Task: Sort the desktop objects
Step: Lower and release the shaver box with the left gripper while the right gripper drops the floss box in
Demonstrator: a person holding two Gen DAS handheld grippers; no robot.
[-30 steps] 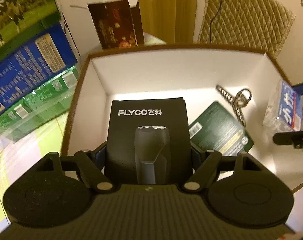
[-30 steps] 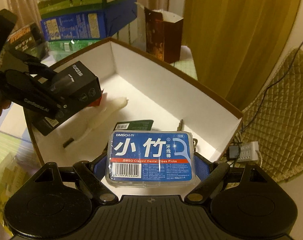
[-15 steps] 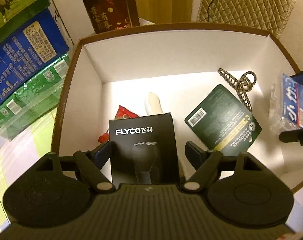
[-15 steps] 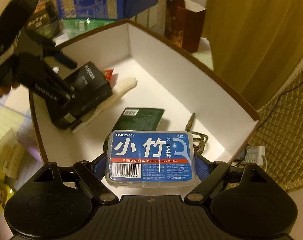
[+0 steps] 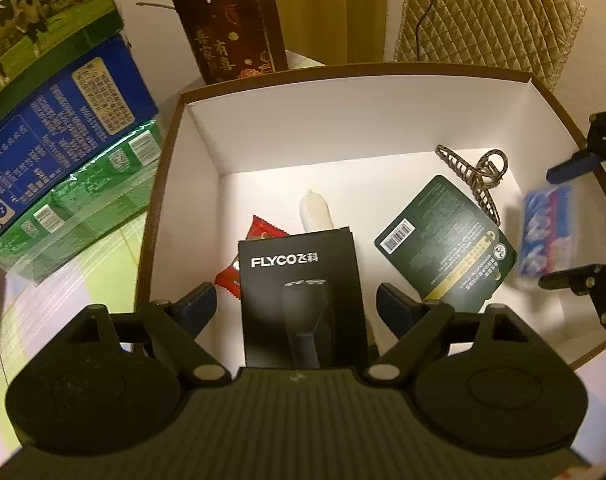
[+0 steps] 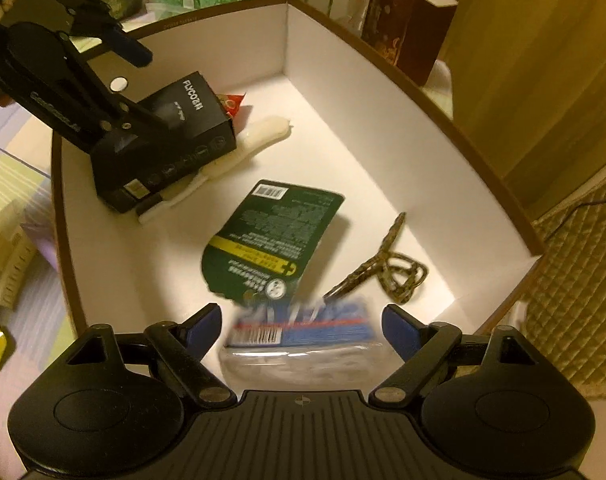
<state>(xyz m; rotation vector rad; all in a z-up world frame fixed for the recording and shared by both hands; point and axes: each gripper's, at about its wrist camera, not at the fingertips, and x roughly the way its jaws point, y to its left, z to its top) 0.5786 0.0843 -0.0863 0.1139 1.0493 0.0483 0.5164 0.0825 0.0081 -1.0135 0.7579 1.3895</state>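
A black FLYCO box [image 5: 299,296] stands between the fingers of my left gripper [image 5: 297,308]. Its jaws are opening, with a gap on each side of the box. The box leans on a white oblong piece [image 5: 315,208] and a red packet [image 5: 263,232] inside the white-lined cardboard box [image 5: 343,136]. A blue floss-pick case [image 6: 303,332], blurred by motion, sits low between the fingers of my right gripper [image 6: 303,324]. Those jaws are opening too and the pads stand clear of the case. In the right wrist view the FLYCO box [image 6: 175,136] appears at the upper left.
A dark green card [image 6: 271,236] and a brown hair claw [image 6: 387,272] lie on the box floor. Stacked milk cartons [image 5: 55,120] stand left of the box, a dark red gift bag [image 5: 231,32] behind it and a quilted cushion [image 5: 483,12] at the back right.
Both pairs of jaws have spread. The FLYCO box is let go and sits lower in the cardboard box. The floss case has slipped down out of the right pads. The right gripper rolled and sank a little.
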